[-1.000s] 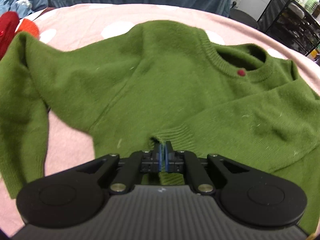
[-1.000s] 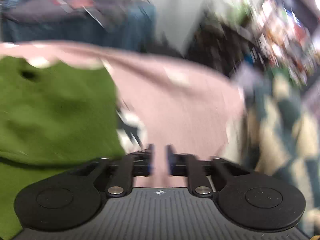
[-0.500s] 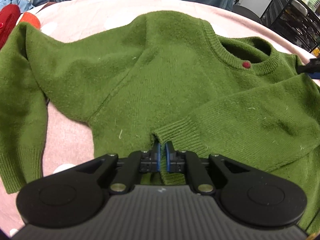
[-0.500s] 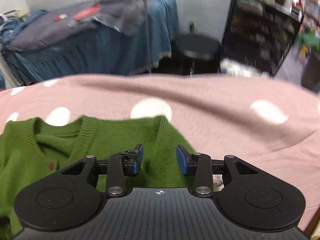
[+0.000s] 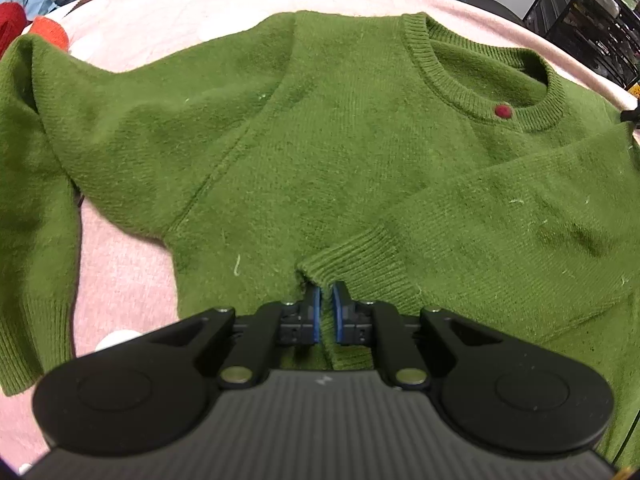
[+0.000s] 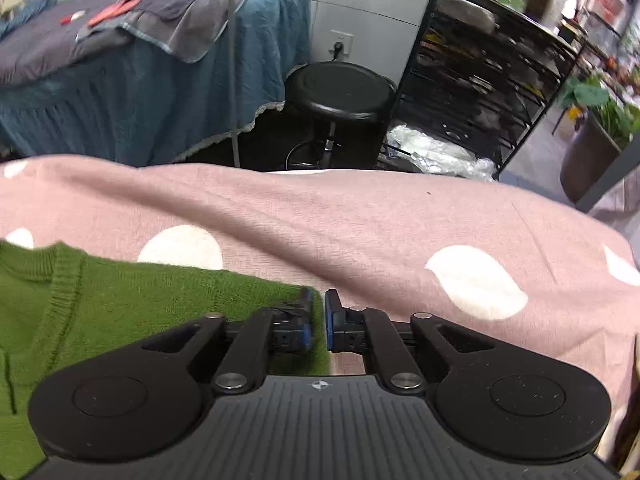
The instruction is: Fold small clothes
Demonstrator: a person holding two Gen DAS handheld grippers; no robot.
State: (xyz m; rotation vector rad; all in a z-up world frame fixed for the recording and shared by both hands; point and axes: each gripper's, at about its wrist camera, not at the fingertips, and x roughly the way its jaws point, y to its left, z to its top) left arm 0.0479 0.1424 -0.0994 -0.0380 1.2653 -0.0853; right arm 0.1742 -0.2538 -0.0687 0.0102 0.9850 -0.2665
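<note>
The fuzzy green knit sweater [image 5: 320, 152] is lying flat, front up, on the pink cover with white polka dots [image 6: 360, 220], spread out just ahead of both tools. Fold-wise it's barely started, I'd say: one sleeve is already laid across the body, its ribbed cuff [image 5: 356, 256] ending right in front of the left hand-held gripper [image 5: 325, 312]. The other sleeve [image 5: 36, 208] is still hanging out to the left of that tool, unfolded, and the body hasn't been doubled over at all. So one sleeve in, one sleeve plus the body folds to go.

The left hand-held gripper is squeezed nearly closed, with only a sliver between the blue pads, and a pinch of the green knit right at the cuff edge is caught in there. Looks like a real grip.

The right hand-held gripper [image 6: 318, 320] sits at the sweater's outer edge [image 6: 280, 286] past the neckband, which is off to its left. Its jaws are narrowing as we speak; the green edge runs into the gap between the pads, but I can't say they're pressing on it yet. Pink cover lies ahead and to its right.

Past the cover: a black round stool [image 6: 340, 88] and a black wire rack [image 6: 480, 68].
</note>
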